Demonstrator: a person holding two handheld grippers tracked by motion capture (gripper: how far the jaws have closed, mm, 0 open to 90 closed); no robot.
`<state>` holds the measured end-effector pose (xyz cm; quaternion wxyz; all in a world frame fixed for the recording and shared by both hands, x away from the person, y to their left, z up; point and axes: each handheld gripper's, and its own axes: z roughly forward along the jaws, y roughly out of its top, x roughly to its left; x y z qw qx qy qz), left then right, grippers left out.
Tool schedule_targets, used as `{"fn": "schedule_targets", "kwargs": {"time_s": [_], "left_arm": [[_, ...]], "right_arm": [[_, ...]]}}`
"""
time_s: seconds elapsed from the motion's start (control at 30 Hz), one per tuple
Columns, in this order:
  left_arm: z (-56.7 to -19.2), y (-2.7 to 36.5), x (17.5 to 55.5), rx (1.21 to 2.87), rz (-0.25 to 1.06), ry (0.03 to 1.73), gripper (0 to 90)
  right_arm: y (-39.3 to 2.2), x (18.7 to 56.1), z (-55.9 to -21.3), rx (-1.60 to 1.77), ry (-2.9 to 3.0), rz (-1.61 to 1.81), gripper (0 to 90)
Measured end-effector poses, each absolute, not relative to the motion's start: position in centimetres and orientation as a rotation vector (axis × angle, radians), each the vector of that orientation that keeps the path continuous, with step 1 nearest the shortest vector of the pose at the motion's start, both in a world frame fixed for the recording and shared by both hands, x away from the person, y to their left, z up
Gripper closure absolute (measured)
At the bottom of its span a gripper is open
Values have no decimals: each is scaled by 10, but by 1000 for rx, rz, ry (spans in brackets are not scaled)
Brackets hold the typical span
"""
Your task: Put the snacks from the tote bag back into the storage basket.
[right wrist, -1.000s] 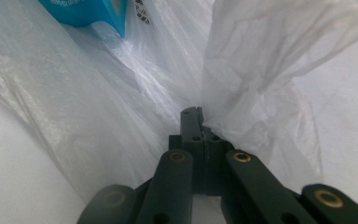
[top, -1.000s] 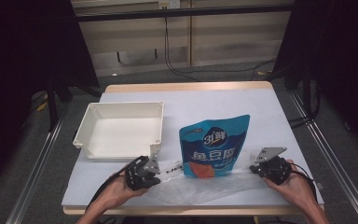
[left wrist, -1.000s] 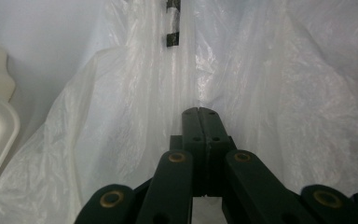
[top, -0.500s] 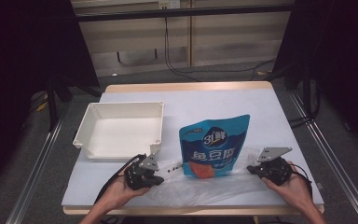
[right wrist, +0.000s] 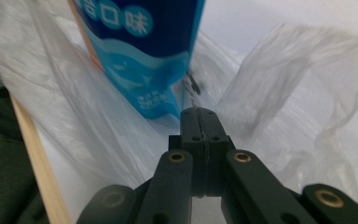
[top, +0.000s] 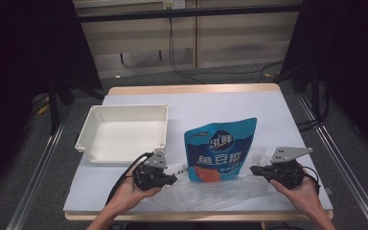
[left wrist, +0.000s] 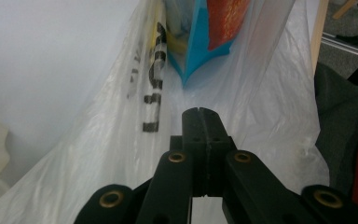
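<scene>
Flanking the blue snack pouch (top: 220,149), which lies mid-table on a clear plastic bag (top: 211,191), left gripper (top: 172,179) and right gripper (top: 254,170) both show jaws pressed together; white tray (top: 88,139) sits far left.

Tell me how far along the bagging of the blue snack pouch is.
Done: the blue snack pouch already lies on the clear plastic bag. In hand: left gripper and right gripper, jaws shut, sit at the bag's two sides. Left: the pouch is not clearly enclosed. The white tray is empty.
</scene>
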<state>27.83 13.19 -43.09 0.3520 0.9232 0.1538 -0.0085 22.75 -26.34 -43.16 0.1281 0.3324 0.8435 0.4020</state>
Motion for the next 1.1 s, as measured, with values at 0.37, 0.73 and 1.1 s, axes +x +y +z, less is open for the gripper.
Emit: {"fn": "schedule_targets", "kwargs": {"time_s": [0.37, 0.73, 1.1], "left_arm": [[-448, 105, 287, 2438, -61, 399, 900], [-459, 98, 269, 2441, -77, 341, 900], [-466, 71, 252, 2468, -85, 205, 900]], "right_arm": [[-239, 235, -450, 927, 2547, 1069, 900], [-234, 226, -472, 926, 2626, 989, 900], [-216, 219, -462, 830, 2665, 1019, 900]]}}
